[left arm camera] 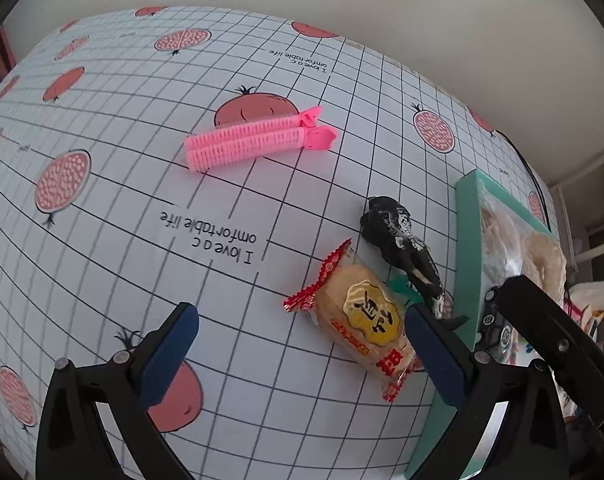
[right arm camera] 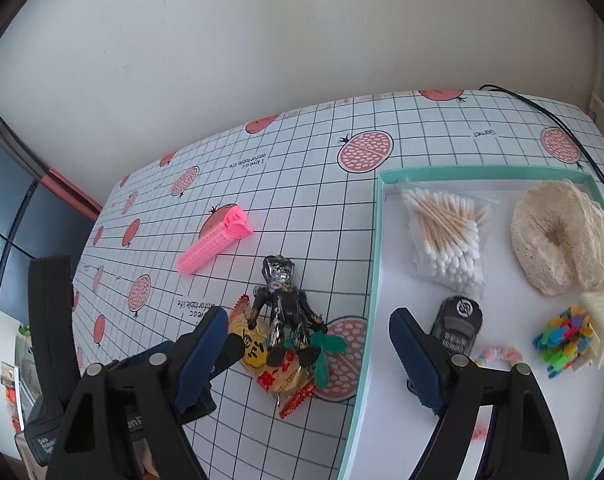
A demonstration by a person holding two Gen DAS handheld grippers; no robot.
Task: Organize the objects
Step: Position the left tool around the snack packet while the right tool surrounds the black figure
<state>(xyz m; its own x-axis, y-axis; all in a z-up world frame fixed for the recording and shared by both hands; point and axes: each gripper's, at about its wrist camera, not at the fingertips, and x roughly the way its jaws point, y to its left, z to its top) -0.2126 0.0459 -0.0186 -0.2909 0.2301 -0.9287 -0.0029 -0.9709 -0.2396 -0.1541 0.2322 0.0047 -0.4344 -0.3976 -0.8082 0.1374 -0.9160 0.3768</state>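
On the grid-printed tabletop [left arm camera: 141, 184], your left gripper [left arm camera: 302, 354] hangs with its ribbed blue fingers [left arm camera: 169, 354] spread wide and empty beside the crinkly snack packet [left arm camera: 362, 320]. A glossy black figurine [right arm camera: 285, 308] lies across that packet, with the bristly pink hair clips [left arm camera: 257, 140] well apart. Your right gripper [right arm camera: 308, 354] is likewise parted over the rim of the teal-edged tray [right arm camera: 376, 240], which holds bagged cotton swabs [right arm camera: 448, 236] and a lacy cream scrunchie [right arm camera: 558, 236].
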